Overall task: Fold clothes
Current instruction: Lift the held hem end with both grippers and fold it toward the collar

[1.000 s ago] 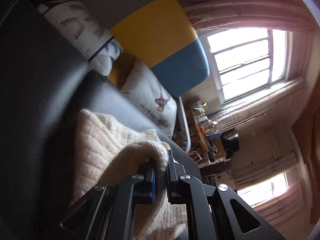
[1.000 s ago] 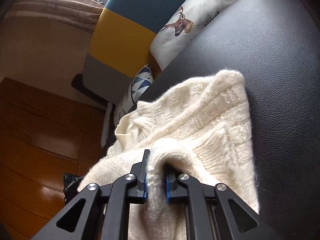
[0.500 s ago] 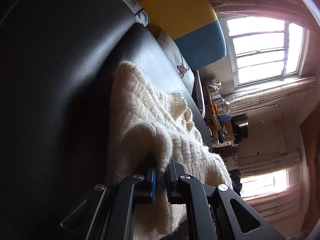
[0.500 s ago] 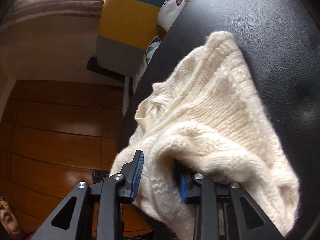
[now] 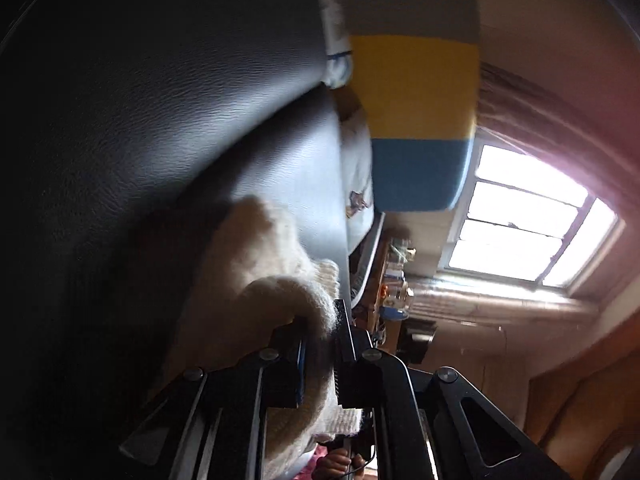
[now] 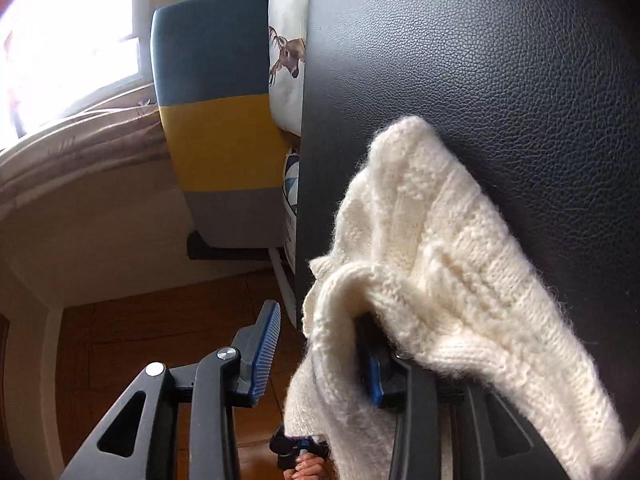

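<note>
Cream sweater (image 6: pixel 452 264) pinched in left gripper (image 5: pixel 322 344), draped over wide-spread right gripper (image 6: pixel 320 356) (one finger only).

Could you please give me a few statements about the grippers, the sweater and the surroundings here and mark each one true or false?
1. The left gripper is shut on the cream sweater. True.
2. The right gripper is clamped shut on the knit. False: its jaws stand wide apart, and the sweater merely drapes over one finger.
3. The sweater lies against a black leather surface. True.
4. The cushion beside the leather surface shows a cat. False: it shows a deer with antlers.
5. The striped chair back is blue, yellow and grey. True.
</note>
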